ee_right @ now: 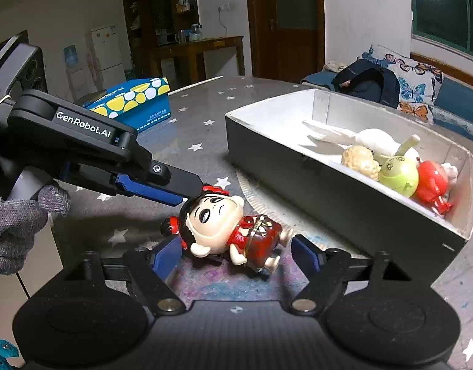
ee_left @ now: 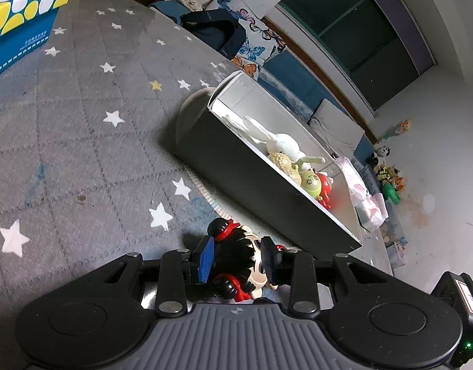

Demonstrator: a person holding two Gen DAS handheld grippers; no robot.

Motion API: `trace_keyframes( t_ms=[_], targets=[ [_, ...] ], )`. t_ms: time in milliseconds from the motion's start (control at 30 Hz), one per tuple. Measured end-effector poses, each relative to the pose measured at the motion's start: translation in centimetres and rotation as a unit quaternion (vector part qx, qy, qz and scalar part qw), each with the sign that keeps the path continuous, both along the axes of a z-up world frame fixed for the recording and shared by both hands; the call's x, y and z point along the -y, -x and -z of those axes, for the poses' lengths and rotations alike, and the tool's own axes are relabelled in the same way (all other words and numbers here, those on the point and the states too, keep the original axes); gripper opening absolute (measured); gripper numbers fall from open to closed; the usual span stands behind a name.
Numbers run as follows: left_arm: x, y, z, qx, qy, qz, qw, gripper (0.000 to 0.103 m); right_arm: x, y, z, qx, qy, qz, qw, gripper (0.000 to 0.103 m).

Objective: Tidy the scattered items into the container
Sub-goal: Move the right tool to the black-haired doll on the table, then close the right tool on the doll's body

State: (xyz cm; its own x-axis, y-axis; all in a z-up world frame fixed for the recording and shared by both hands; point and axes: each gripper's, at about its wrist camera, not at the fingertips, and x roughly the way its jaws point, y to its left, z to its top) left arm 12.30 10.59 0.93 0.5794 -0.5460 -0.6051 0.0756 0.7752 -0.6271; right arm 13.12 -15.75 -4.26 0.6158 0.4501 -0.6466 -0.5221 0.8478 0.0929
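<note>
down on the quilted grey star-print cloth [ee_left: 82, 141], the glossy plastic doll [ee_right: 227, 228] lies beside the grey box [ee_right: 285, 172]. left gripper [ee_left: 238, 260] clenches its black-haired head between blue pads; its arm reads "genrobot.ai". right gripper [ee_right: 236, 254] hangs spread wide around the doll.

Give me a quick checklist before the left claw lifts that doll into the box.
1. Left claw straddles the doll's head: ok.
2. Pads firmly shut on the head: cannot tell.
3. Right claw open, fingers either side of the doll's body, not gripping: ok.
4. Doll still lying on the star-print cloth: ok.
5. Box upright beside the doll, bare floor at its near end: ok.
6. Toys crowd the far end: avoid that end.
</note>
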Motion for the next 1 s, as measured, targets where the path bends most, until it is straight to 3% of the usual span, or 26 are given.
trace_keyframes(
  t_ms=[567,867,1000],
  targets=[
    [0.6,-0.1,0.4,0.001,-0.014,-0.002,0.9999,0.036,-0.6,0.0,2.3,-0.027,0.006,0.009,1.0,0.091],
    [1.2,0.1,0.3,0.008,-0.021,0.002,0.9997,0.036,-1.7,0.4,3.0,-0.012,0.019,0.008,1.0,0.102],
    [1.2,0.1,0.3,0.009,-0.021,0.003,0.9997,0.037,-2.2,0.6,3.2,-0.002,0.03,0.01,1.0,0.103]
  ],
)
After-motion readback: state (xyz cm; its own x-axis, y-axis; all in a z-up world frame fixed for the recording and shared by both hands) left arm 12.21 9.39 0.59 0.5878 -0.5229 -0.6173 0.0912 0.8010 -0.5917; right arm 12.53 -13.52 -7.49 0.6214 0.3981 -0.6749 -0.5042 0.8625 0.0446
